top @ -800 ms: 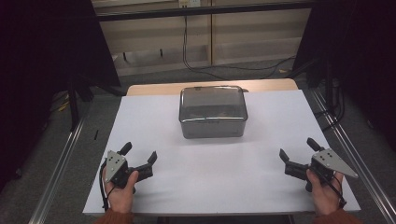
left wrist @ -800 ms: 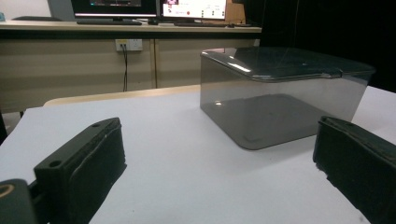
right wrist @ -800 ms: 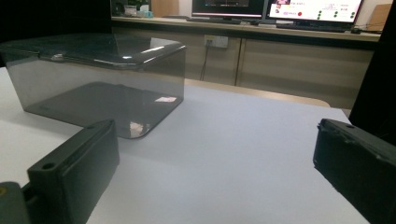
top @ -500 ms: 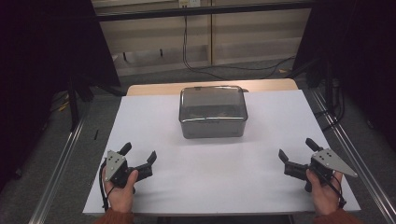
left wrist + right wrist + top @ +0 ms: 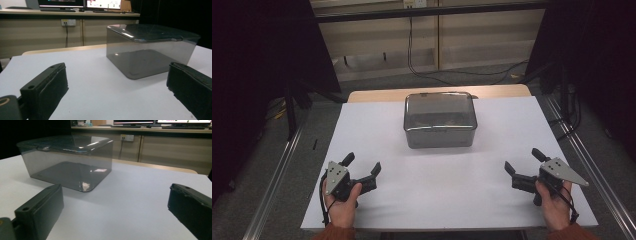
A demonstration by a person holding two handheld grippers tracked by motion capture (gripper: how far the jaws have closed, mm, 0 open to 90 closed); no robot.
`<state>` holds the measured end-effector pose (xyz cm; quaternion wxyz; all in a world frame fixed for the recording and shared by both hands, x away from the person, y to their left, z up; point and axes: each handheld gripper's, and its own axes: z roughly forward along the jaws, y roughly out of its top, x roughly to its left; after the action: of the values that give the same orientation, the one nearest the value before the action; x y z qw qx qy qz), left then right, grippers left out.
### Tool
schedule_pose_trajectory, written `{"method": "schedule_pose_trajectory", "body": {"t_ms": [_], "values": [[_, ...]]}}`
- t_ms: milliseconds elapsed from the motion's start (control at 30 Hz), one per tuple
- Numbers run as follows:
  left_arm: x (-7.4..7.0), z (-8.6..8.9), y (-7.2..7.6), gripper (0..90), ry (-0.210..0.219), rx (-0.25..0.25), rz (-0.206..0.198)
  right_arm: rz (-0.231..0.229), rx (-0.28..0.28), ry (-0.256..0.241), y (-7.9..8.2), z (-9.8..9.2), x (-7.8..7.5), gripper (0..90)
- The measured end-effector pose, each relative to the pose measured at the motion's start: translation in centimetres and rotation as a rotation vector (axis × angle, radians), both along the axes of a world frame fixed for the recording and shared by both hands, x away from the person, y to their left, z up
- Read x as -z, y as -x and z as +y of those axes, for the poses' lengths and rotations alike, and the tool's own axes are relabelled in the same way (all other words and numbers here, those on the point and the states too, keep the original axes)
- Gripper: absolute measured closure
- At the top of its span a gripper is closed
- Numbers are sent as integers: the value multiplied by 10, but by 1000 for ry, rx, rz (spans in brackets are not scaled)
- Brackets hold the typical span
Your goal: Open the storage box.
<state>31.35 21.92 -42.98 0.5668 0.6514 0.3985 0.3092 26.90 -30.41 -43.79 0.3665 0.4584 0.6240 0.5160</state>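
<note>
A smoky see-through plastic box [image 5: 440,120] with its lid on stands at the middle of the white table [image 5: 432,190], toward the far side. My left gripper [image 5: 362,163] rests near the front left, held in a hand, jaws wide apart with nothing between them. At the front right my right gripper [image 5: 524,161] is likewise open and empty. In the left gripper view the box [image 5: 150,48] stands ahead to the right, beyond the gripper [image 5: 117,92]. From the right gripper view, the box [image 5: 66,160] is ahead to the left of the gripper [image 5: 115,212].
The wooden tabletop edge [image 5: 437,93] shows behind the white sheet. Metal rails [image 5: 277,175] run along both sides of the table. Beyond it stand a low cabinet [image 5: 432,35] with hanging cables and, in the gripper views, monitors [image 5: 80,3] on a counter.
</note>
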Motion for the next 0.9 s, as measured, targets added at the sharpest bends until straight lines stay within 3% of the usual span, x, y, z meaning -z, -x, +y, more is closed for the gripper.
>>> {"method": "schedule_pose_trajectory", "body": {"t_ms": [200,367,567,900], "values": [[-1,-2,2,31,7,22,-5,19,-26,10,-2,9,2,0],[-1,-3,1,32,6,17,-6,-6,-58,-2,-7,16,0,0],[-1,-2,1,31,20,19,8,-3,-80,-35,-14,25,-1,0],[-1,-2,0,31,27,6,12,-14,-99,-40,-25,41,-3,0]]}}
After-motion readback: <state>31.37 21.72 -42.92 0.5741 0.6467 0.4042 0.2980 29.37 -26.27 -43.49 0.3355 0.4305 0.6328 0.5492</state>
